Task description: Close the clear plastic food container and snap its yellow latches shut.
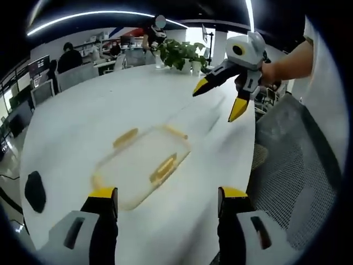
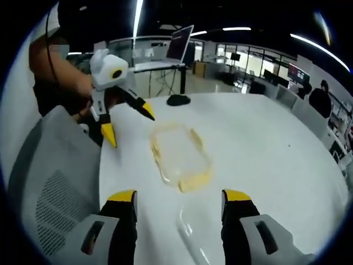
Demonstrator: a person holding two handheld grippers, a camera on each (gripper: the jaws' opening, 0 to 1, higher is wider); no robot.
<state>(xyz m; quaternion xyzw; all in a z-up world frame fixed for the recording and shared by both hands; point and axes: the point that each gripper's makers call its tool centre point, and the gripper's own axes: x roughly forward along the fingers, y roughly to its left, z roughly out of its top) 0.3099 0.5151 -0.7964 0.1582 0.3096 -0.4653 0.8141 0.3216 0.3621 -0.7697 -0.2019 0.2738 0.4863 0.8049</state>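
Hovering above the white table [image 1: 83, 127], both grippers are spread wide and hold nothing. In the left gripper view, the left gripper [image 1: 168, 201] rises from six o'clock with its yellow-tipped fingers [image 1: 103, 193] far apart, and the clear plastic food container [image 1: 140, 165] lies on the table just past them, near the centre, blurred. Its yellow latches [image 1: 164, 168] show along the edges; whether they are snapped cannot be told. The right gripper [image 1: 220, 99] hangs at one o'clock, apart from the container, jaws splayed.

In the right gripper view, the right gripper [image 2: 179, 199] stands at six o'clock, the container sits at centre, and the left gripper is at ten o'clock.

A grey mesh chair [image 1: 298, 160] stands beside the table edge. A potted plant [image 1: 179, 55] sits at the table's far side, at twelve o'clock, in an office with ceiling strip lights [image 1: 83, 16].
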